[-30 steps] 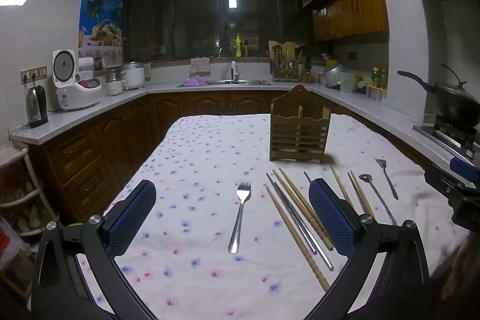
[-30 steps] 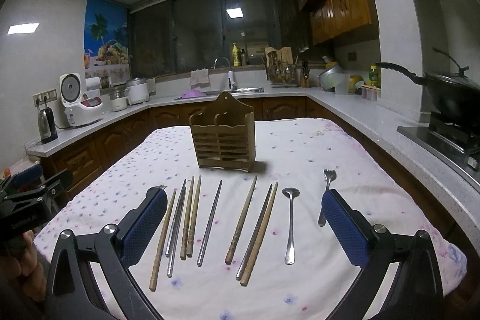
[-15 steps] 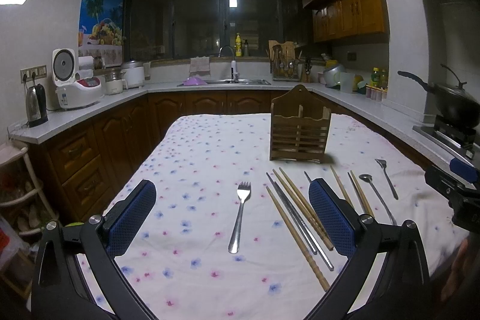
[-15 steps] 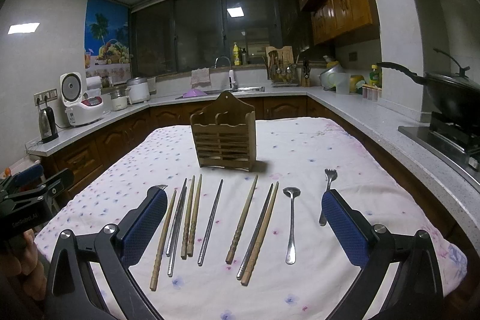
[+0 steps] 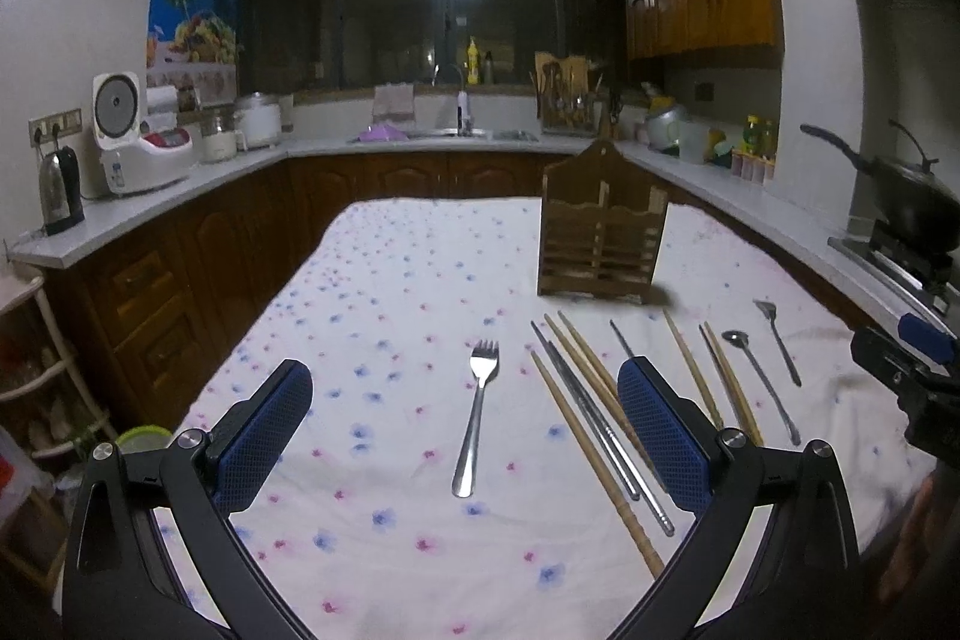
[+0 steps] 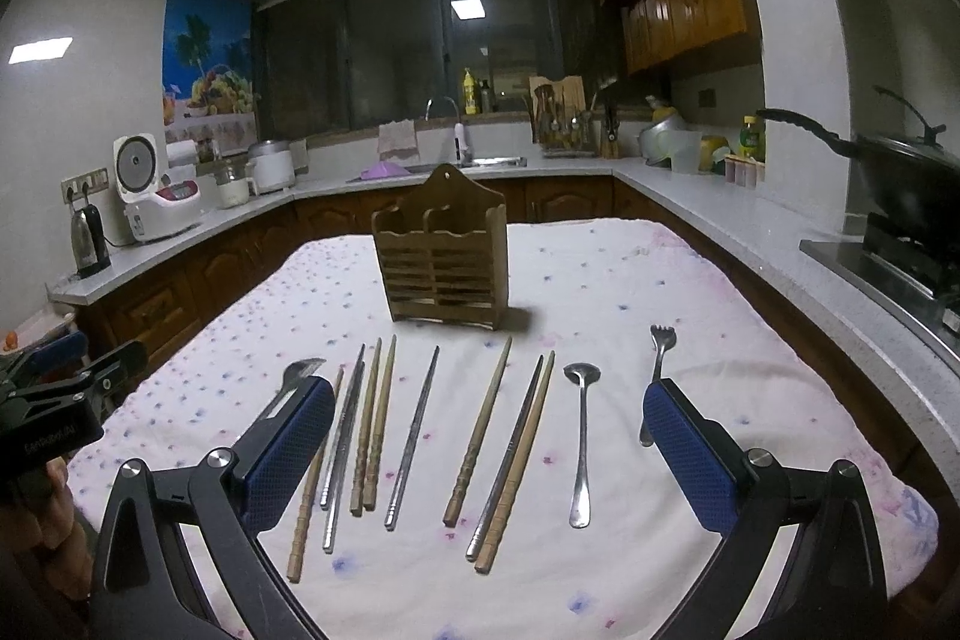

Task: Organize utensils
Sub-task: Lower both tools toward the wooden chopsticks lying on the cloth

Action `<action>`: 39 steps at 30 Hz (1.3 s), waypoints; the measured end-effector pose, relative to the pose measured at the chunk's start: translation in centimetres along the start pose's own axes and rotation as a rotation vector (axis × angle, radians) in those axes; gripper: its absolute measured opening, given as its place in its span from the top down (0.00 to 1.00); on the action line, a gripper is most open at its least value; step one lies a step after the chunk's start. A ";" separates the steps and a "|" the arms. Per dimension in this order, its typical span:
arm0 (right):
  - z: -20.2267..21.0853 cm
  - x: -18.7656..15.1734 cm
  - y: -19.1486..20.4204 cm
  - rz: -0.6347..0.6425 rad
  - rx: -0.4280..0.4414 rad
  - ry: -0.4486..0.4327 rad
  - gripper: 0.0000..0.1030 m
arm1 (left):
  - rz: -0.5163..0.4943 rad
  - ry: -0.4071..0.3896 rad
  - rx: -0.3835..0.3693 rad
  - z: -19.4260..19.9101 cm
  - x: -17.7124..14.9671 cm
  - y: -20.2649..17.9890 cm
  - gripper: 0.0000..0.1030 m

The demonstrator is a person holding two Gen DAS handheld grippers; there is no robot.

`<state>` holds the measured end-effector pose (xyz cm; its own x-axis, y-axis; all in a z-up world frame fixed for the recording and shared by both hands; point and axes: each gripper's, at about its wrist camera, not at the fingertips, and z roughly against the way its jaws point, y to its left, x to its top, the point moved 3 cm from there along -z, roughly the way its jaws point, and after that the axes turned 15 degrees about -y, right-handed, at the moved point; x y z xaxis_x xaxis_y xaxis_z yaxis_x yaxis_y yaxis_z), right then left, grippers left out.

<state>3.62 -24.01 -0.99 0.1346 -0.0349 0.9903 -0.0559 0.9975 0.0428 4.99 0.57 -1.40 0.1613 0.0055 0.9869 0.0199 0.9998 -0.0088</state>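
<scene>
Right now your left gripper [image 5: 459, 445] hovers spread wide over the fork [image 5: 477, 421]; chopsticks [image 6: 372, 424] and the spoon [image 6: 580, 445] lie before the wooden holder [image 6: 441, 268]; your right gripper [image 6: 489, 451] gapes empty.

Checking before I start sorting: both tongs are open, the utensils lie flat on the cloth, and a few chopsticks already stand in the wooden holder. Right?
Not quite. The wooden holder holds nothing; the right wrist view shows its slots bare. The chopsticks, like the spoon and fork, lie flat on the cloth. Both the left tongs and right tongs are open.
</scene>
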 end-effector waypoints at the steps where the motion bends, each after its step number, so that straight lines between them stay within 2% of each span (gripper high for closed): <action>1: -0.2 0.0 0.0 -0.001 0.005 0.006 0.00 | 0.003 0.014 -0.008 -0.6 -0.3 0.1 0.00; 8: -3.5 -0.8 -1.1 -0.013 0.017 0.090 0.01 | 0.034 0.135 -0.056 -4.7 -1.3 -0.1 0.00; 10: -4.7 -1.1 -1.4 -0.025 0.029 0.125 0.06 | 0.026 0.159 -0.065 -5.9 -1.5 -0.5 0.00; 16: -8.9 -2.1 -2.2 -0.095 0.079 0.242 0.31 | 0.027 0.233 -0.108 -10.0 -1.5 -2.0 0.08; 18: -10.3 -2.4 -2.4 -0.107 0.090 0.283 0.42 | 0.032 0.260 -0.126 -11.4 -1.5 -2.5 0.15; 20: -11.4 -2.6 -2.5 -0.112 0.094 0.303 0.46 | 0.036 0.292 -0.147 -13.1 -1.7 -3.0 0.20; 23: -13.1 -2.6 -2.7 -0.118 0.098 0.326 0.50 | 0.047 0.343 -0.171 -15.2 -2.0 -3.6 0.28; 26: -15.0 -2.8 -2.9 -0.119 0.094 0.351 0.57 | 0.055 0.395 -0.199 -17.5 -2.5 -4.4 0.35; 28: -16.2 -3.0 -3.2 -0.123 0.091 0.376 0.58 | 0.060 0.423 -0.224 -18.7 -2.7 -4.9 0.41; 30: -17.3 -3.4 -3.3 -0.127 0.088 0.403 0.62 | 0.067 0.469 -0.254 -20.5 -3.2 -5.5 0.54; 33: -18.8 -4.0 -3.5 -0.133 0.086 0.438 0.66 | 0.072 0.512 -0.270 -22.4 -3.8 -6.1 0.59; 39: -21.7 -5.1 -3.9 -0.143 0.078 0.491 0.67 | 0.079 0.580 -0.301 -25.5 -4.9 -7.0 0.66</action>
<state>24.59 -26.38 -9.11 0.5935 -0.1189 0.7960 -0.0738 0.9768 0.2010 29.23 -6.97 -10.27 0.6777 -0.0177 0.7352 0.2478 0.9467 -0.2057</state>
